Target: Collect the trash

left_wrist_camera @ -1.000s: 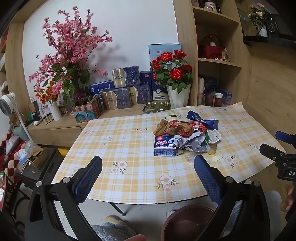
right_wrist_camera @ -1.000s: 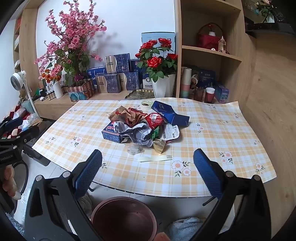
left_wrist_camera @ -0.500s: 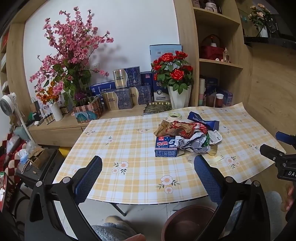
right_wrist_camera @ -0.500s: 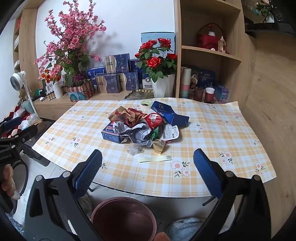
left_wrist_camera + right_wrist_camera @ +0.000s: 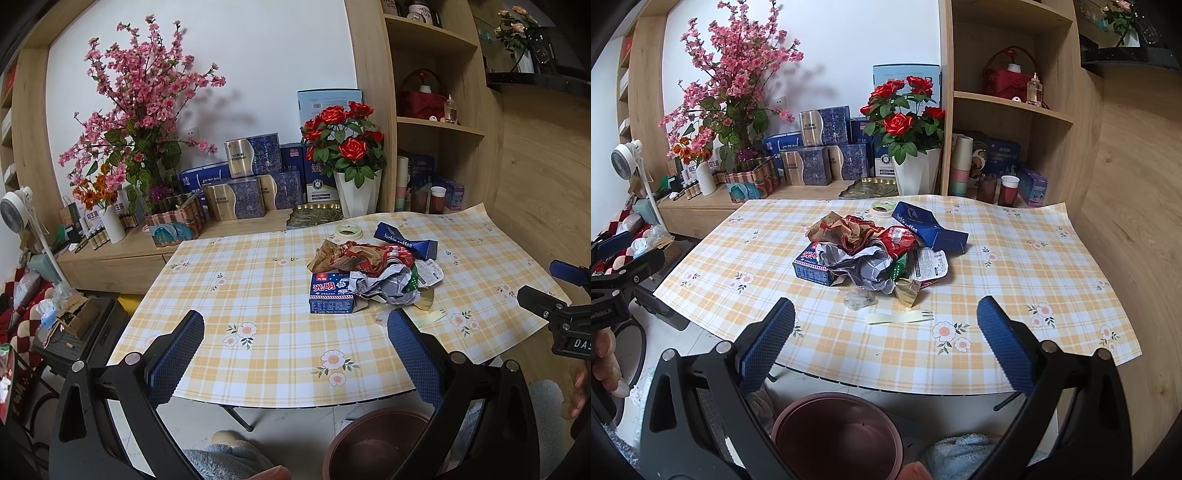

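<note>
Trash (image 5: 871,254) is piled on the surface (image 5: 1015,280); both claws (image 5: 295,354) (image 5: 886,339) are held released. Loose wrappers could be scattered if grabbed carelessly.

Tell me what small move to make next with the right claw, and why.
Probably ease the right claw forward and down onto the pale plastic fork. Both claws are open and empty, the fork lies loose nearest the table's front edge, apart from the trash pile, and the brown bin sits just below.

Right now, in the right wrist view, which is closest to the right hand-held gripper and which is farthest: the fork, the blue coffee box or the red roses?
1. Pale fork, lying near the table's front edge.
2. Blue coffee box, behind the trash pile.
3. Red roses, in the white vase beyond the table.
</note>
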